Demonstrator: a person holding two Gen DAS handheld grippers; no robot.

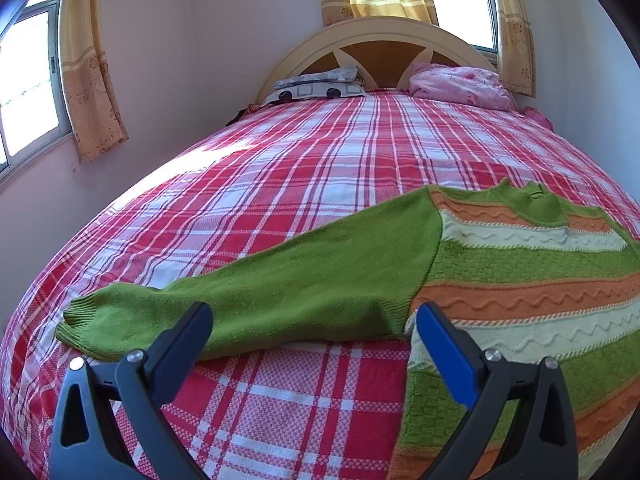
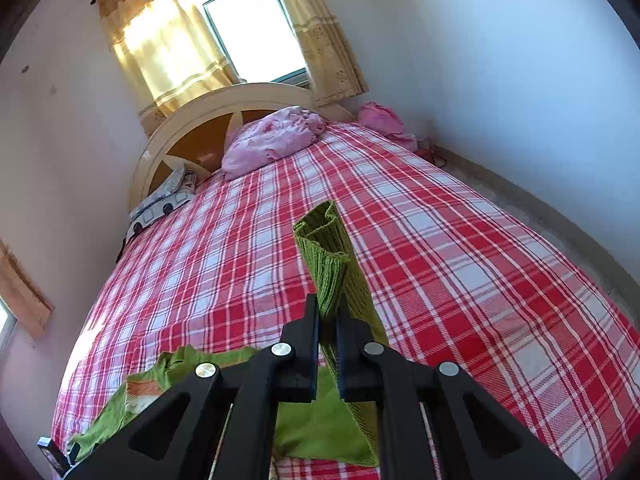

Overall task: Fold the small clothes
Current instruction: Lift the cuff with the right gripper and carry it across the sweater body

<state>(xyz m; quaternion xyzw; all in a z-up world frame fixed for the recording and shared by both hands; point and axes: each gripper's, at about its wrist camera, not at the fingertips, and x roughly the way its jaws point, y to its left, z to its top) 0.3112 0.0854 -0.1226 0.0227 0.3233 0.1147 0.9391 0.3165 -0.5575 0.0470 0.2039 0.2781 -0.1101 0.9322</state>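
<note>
Green knit: we see the sweater (image 1: 500, 264) flat on the plaid bedspread (image 1: 280, 184), right half of the left wrist frame, striped orange and cream, one sleeve (image 1: 248, 304) stretched toward lower left.
Left gripper (image 1: 314, 330): jaws wide apart, nothing between them; we hover over that sleeve near the armpit, not touching that we can tell.
Right gripper (image 2: 328, 320): jaws pinched together on the other sleeve's ribbed cuff (image 2: 326, 248), centre of the right wrist frame; cuff pokes up past the fingertips, sleeve hangs below, lifted off the bed.
Risk 1: we judge the thin pinch could slip, knit is stretchy and the grip sits at the cuff edge.
Risk 2: pulling across may drag the body, since nothing pins it.
Risk 3: sleeve could land twisted and bunch the fold.
Background: pink bundle (image 2: 272, 140) by the headboard (image 1: 380, 36), well apart.
</note>
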